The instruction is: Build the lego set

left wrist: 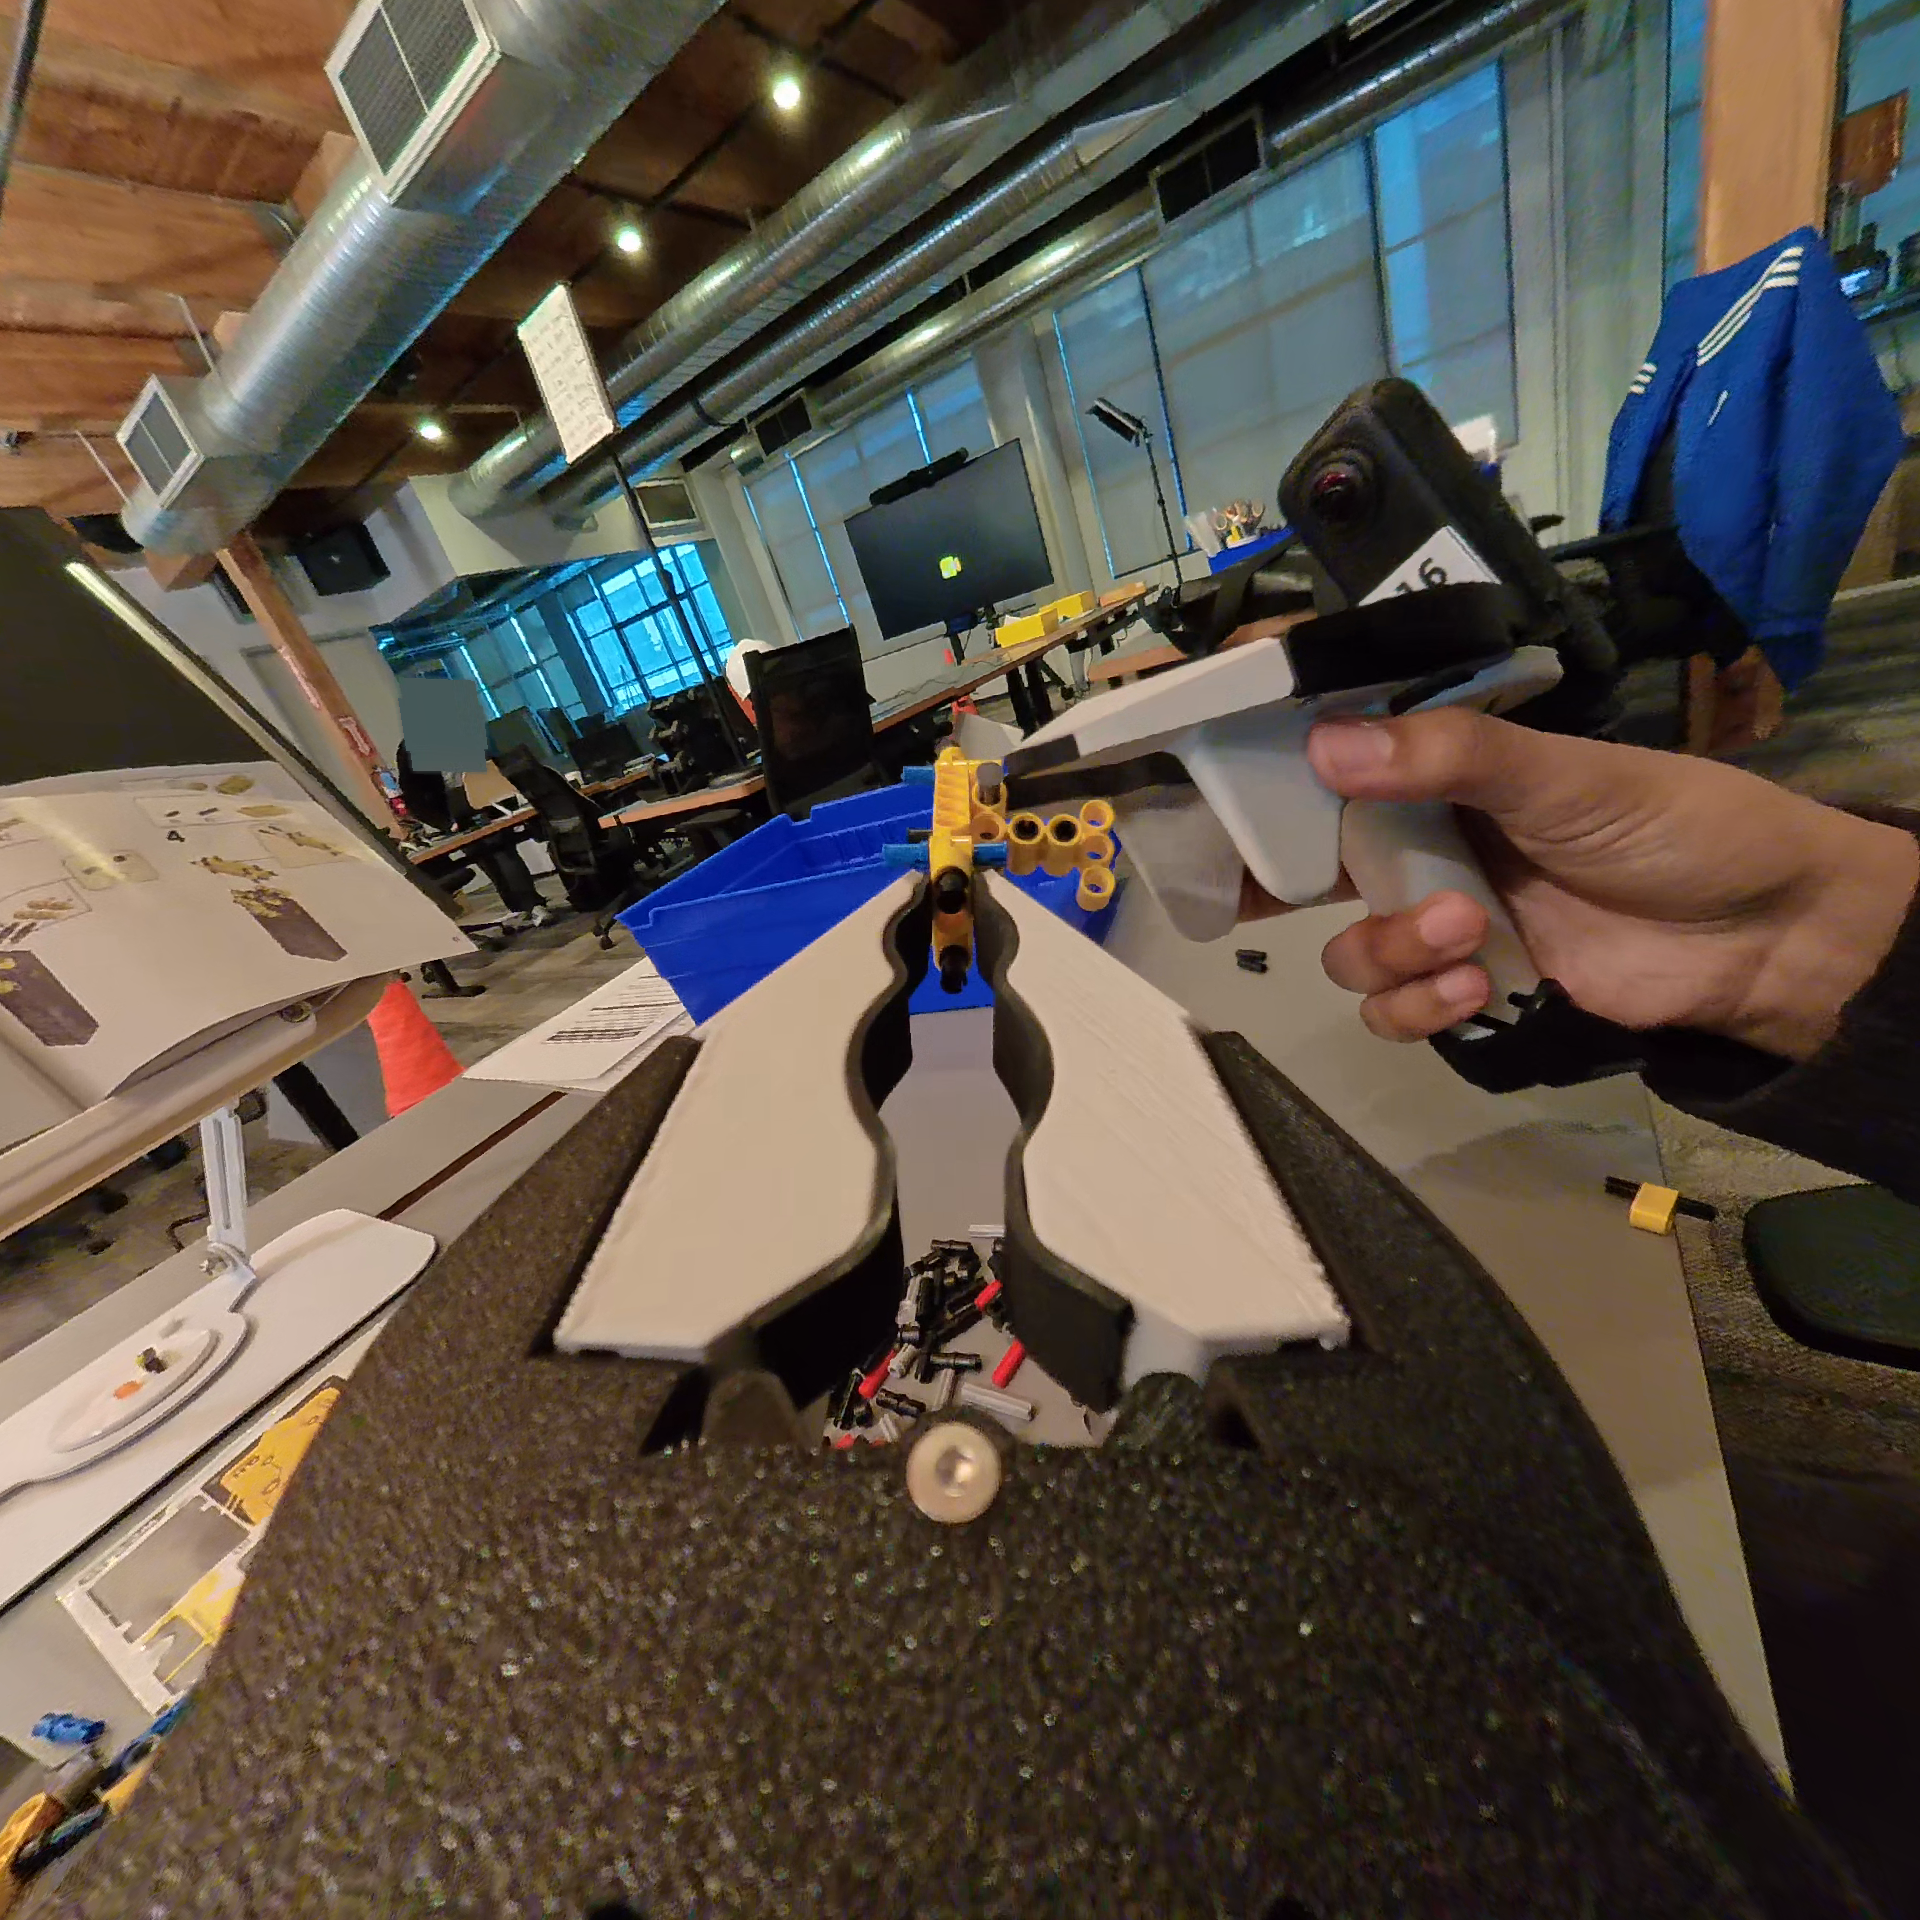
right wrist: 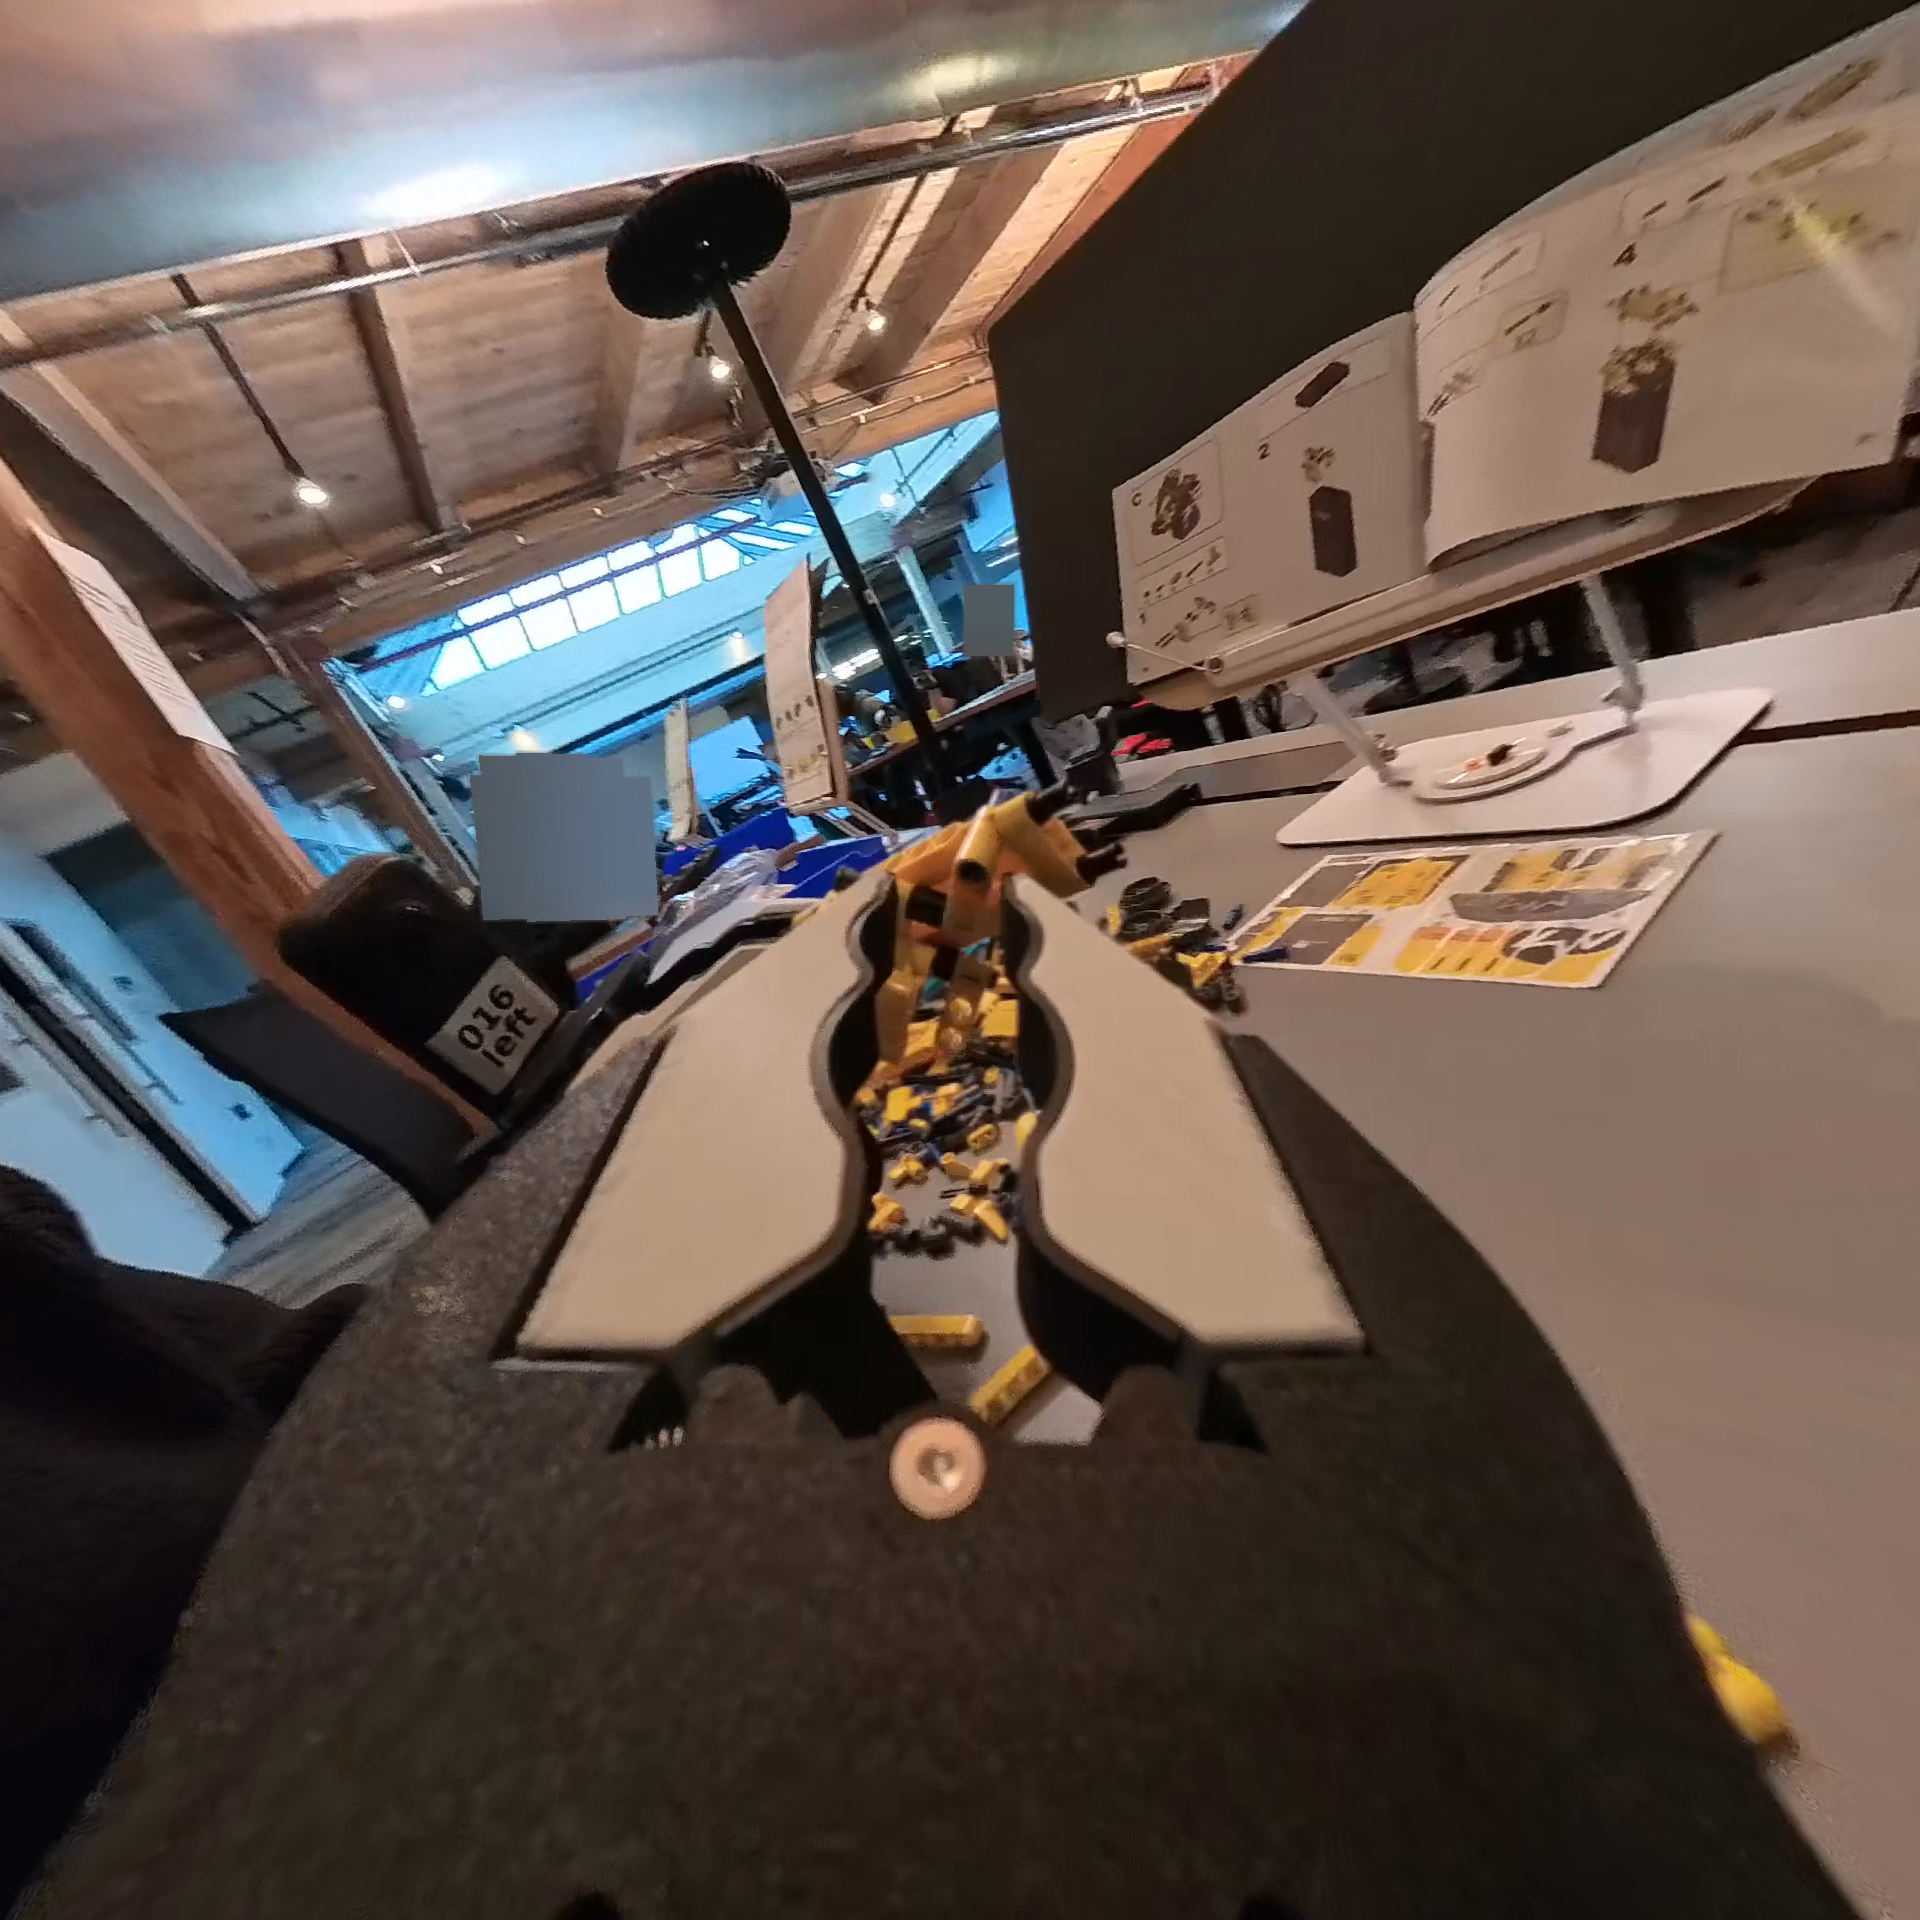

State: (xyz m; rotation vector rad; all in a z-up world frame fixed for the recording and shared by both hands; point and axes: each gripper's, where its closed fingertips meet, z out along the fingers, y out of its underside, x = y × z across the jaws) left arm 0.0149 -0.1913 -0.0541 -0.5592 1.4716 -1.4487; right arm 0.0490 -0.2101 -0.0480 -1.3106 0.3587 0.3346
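My left gripper (left wrist: 951,896) is shut on a yellow brick assembly (left wrist: 954,831) with black and blue pins, holding it up above the table. A yellow beam with round holes (left wrist: 1060,833) sticks out to its right. My right gripper (left wrist: 1013,774), held by a hand (left wrist: 1621,883), comes in from the right and its fingertips meet the assembly's top. In the right wrist view my right gripper (right wrist: 961,896) is shut on the same yellow assembly (right wrist: 982,857). The left gripper's black body (right wrist: 416,966) shows at the left there.
A blue bin (left wrist: 790,894) stands behind the assembly. An open instruction booklet (left wrist: 187,894) rests on a white stand at the left. Small black and red pins (left wrist: 935,1340) and loose yellow pieces (right wrist: 956,1122) lie on the grey table (right wrist: 1558,1195). A sticker sheet (right wrist: 1455,914) lies at the right. My hands' fingertips stand some 5 centimeters from each other.
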